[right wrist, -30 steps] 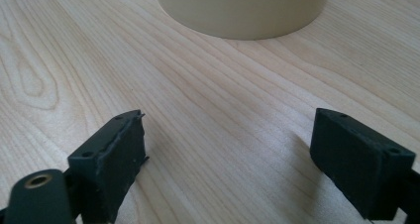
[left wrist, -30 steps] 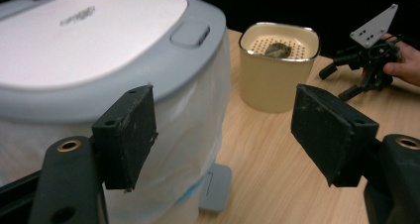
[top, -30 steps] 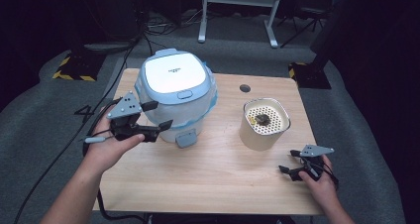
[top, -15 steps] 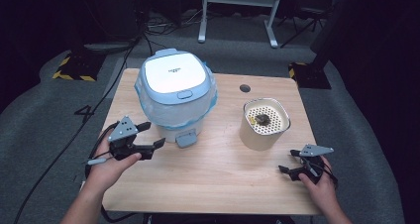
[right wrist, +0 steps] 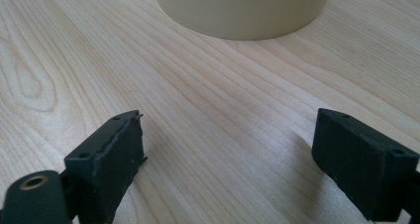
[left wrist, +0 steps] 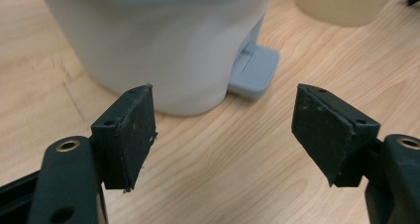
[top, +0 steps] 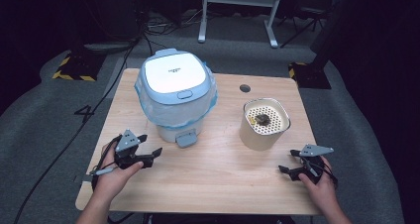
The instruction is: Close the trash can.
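Both grippers are down low at the near edge of the table (top: 208, 184) and neither is carrying anything. The left gripper (top: 148, 145) sits just beside the pedal bin (top: 176, 97), its jaws spread wide with nothing but bare wood between them; in the left gripper view the left gripper (left wrist: 223, 130) looks straight at the bin's white wall and the grey foot pedal (left wrist: 255, 70), so it seems lined up for that pedal or the base of the bin. The bin stands at the back left with its lid shut and a blue bag liner (top: 208, 105) folded out over the rim, ready to take rubbish. Over on the right, the right gripper (top: 292, 160) rests near the cream cup (top: 262, 132), jaws also wide apart and empty; the right gripper view has the right gripper (right wrist: 228, 159) facing the cup's foot. That cup has a perforated insert holding a small dark clump (top: 262, 119), likely the thing to be tipped out. A sensible split: one hand for the bin, one for the cup.
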Available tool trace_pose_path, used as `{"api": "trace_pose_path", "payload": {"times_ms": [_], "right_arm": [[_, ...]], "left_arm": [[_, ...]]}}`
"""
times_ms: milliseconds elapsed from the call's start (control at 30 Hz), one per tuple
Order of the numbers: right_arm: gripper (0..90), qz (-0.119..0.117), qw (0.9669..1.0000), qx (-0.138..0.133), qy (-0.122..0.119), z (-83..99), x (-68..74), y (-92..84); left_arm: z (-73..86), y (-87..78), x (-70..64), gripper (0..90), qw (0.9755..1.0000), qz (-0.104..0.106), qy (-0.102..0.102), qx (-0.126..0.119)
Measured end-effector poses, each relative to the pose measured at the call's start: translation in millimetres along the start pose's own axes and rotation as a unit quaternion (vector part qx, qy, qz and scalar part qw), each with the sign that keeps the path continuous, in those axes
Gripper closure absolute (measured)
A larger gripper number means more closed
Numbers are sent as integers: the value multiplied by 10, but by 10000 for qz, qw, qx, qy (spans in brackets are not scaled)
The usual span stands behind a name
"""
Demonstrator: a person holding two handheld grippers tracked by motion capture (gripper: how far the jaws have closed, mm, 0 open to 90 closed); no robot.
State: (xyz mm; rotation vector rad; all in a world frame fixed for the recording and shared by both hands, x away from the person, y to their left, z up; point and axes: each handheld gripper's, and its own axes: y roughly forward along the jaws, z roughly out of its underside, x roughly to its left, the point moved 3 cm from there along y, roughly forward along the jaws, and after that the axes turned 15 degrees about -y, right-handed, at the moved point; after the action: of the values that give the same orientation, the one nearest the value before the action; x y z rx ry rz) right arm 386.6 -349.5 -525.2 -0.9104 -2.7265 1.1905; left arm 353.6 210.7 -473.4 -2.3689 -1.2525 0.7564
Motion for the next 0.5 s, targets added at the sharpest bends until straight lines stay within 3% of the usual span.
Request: {"api": "trace_pose_path", "payload": {"times_ms": [67,233,267,400,500], "right_arm": [[126,0,10000,0,0,0,0,0],[126,0,10000,1,0,0,0,0],[126,-1,10000,1,2,0,0,0],[126,0,10000,0,-1,0,0,0],[126,0,10000,0,0,0,0,0]], "left_arm": [[96,55,76,254,9998,-129,-173,42],[219,126,152,246,9988,-312,-328,188],[263,150,180,242,9982,-437,-288,288],[313,183,213,219,9970,-531,-240,518],[363,223,235,212,9945,-689,-66,791]]}}
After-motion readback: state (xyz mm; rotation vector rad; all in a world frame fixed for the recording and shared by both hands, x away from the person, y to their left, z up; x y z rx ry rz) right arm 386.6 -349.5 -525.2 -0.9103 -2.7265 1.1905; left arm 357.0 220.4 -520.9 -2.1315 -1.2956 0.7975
